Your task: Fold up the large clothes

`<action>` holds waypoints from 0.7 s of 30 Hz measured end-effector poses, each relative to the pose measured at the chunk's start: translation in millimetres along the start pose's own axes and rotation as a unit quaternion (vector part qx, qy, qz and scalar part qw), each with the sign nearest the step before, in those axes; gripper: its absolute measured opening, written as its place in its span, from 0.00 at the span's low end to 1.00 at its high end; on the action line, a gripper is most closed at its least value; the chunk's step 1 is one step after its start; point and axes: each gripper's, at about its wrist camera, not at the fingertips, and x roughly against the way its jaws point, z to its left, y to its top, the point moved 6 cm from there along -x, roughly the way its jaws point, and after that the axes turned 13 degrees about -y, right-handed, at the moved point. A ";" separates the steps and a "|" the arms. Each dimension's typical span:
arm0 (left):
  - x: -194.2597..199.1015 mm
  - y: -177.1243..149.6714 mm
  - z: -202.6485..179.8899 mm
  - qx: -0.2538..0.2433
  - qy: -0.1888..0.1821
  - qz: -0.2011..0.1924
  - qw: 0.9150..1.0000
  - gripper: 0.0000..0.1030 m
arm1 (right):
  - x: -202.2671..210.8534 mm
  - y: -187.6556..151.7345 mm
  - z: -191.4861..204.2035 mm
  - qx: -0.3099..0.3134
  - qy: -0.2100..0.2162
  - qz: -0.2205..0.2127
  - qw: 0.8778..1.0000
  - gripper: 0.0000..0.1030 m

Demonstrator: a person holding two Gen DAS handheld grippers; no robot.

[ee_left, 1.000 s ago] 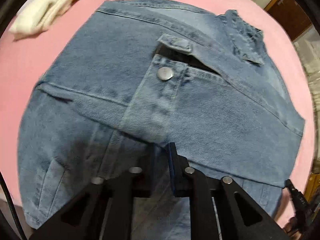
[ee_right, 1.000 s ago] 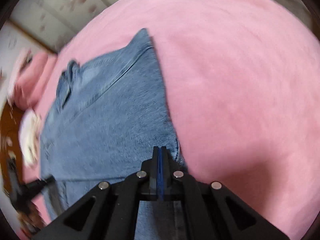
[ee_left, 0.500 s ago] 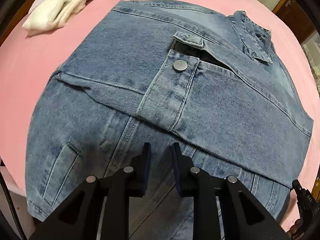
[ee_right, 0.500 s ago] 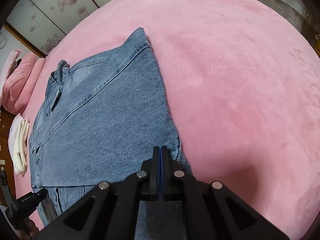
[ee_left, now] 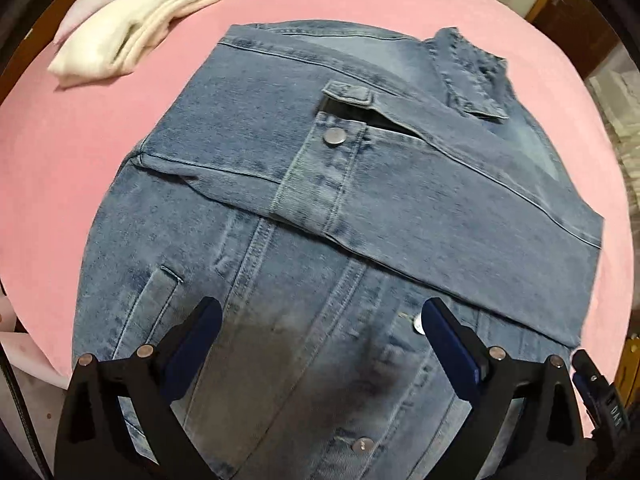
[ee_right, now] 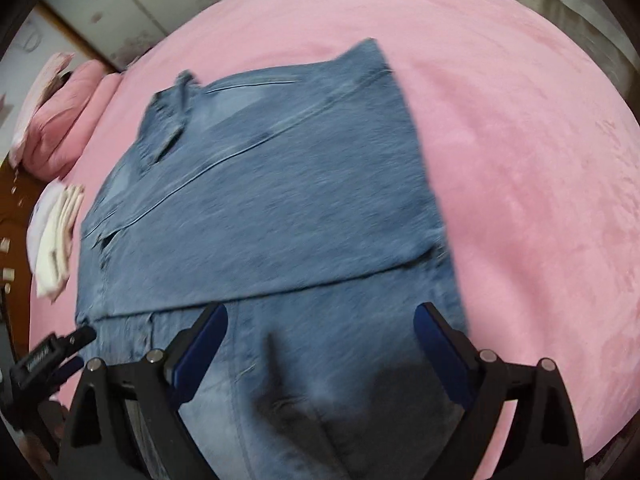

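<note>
In the left wrist view we saw the left tool [ee_left: 320, 316] spread wide, gripping nothing, with the denim jacket [ee_left: 280, 184] lying directly under and ahead of it on the pink bed [ee_left: 72, 152]. The jacket's hem end was nearest us and its collar [ee_left: 472, 76] lay at the far end, so its long axis ran away from the tool. A sleeve [ee_left: 400, 200] lay folded across the chest, its cuff button [ee_left: 334, 136] facing up. Only this view showed that button clearly, along with the front placket between the fingers. A folded cream cloth [ee_left: 132, 48] lay on the bed well apart at the far left, and the tip of the other tool showed at the lower right edge.

In the blurred right wrist view the right tool [ee_right: 320, 320] was likewise wide apart and empty above the jacket's near right part, the collar pointing away to the left. This view alone showed pink pillows [ee_right: 60, 120] beyond the collar.
</note>
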 end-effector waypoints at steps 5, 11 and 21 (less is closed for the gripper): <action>12.5 -9.7 -1.5 -0.017 -0.012 -0.005 1.000 0.96 | 16.2 -14.7 27.5 0.030 0.014 -0.014 0.999 0.92; 21.6 -22.3 4.7 -0.047 -0.022 -0.007 0.999 0.96 | 38.0 -40.1 57.3 0.049 0.028 -0.035 0.998 0.92; 71.8 -56.3 48.2 -0.087 -0.040 0.001 0.995 0.96 | 89.9 -111.2 99.2 0.023 0.031 -0.071 0.997 0.92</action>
